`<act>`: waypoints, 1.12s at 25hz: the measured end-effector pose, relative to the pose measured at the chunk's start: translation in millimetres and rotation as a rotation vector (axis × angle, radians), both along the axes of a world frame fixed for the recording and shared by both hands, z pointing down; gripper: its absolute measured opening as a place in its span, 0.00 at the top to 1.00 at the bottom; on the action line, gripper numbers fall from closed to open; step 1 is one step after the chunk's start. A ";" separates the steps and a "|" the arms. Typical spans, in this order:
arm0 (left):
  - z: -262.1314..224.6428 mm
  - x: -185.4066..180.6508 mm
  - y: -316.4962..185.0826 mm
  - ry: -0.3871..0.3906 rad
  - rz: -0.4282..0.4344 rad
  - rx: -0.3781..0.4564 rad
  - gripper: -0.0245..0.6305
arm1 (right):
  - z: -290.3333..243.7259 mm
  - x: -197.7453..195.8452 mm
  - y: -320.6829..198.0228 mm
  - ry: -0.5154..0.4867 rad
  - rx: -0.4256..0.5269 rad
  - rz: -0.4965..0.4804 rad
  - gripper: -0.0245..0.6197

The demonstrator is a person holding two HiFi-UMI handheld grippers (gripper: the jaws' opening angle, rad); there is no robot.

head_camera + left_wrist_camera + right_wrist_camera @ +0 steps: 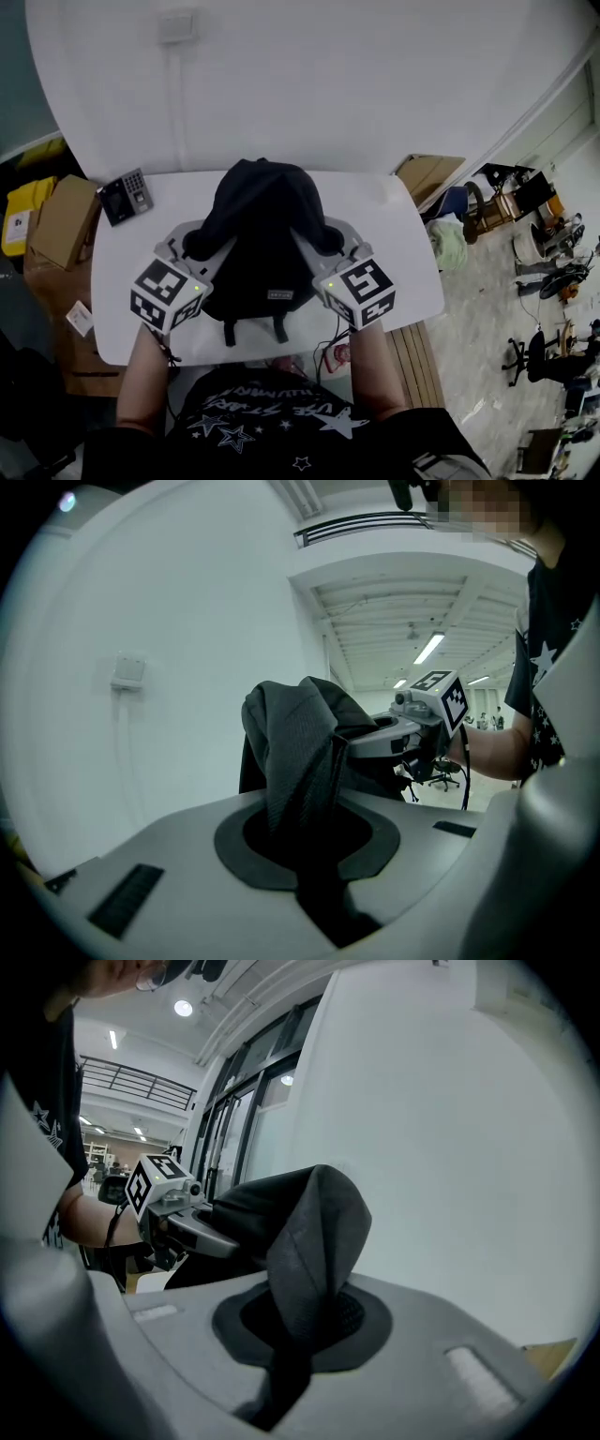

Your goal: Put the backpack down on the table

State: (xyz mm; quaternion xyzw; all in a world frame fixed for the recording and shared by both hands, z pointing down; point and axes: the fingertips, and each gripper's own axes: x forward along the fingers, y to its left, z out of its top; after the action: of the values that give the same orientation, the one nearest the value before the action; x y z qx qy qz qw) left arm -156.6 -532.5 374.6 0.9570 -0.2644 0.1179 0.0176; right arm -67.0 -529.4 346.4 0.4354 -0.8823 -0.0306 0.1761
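My left claw point(300, 829) was clamped on a fold of the black fabric backpack point(262, 234) and my right claw point(300, 1318) on its other side, holding it over the white rounded table point(403, 272). I judged lowering and release were left. Its straps overhung the near edge; bare tabletop lay beyond, beside a small black keypad point(125, 195).

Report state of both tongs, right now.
Left tongs: closed, gripping a fold of the backpack.
Right tongs: closed, gripping the backpack's other side.
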 end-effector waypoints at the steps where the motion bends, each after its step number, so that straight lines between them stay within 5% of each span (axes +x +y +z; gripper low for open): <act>1: 1.3 -0.8 -3.5 0.004 0.004 -0.006 0.89 | 0.3 -0.9 -3.5 0.005 0.002 0.004 0.92; 22: 28.4 1.5 -30.3 0.216 0.080 -0.157 0.89 | 24.1 9.6 -26.1 -0.187 -0.002 -0.008 0.92; 28: 29.7 2.0 -28.9 0.212 0.066 -0.143 0.88 | 24.2 11.3 -24.8 -0.217 0.003 -0.020 0.91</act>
State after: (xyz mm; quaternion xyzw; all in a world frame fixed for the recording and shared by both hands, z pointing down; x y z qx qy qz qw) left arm -154.6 -561.4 404.4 0.9686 -0.2203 0.0352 0.1098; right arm -55.7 -554.2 370.6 0.4275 -0.9005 0.0136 0.0787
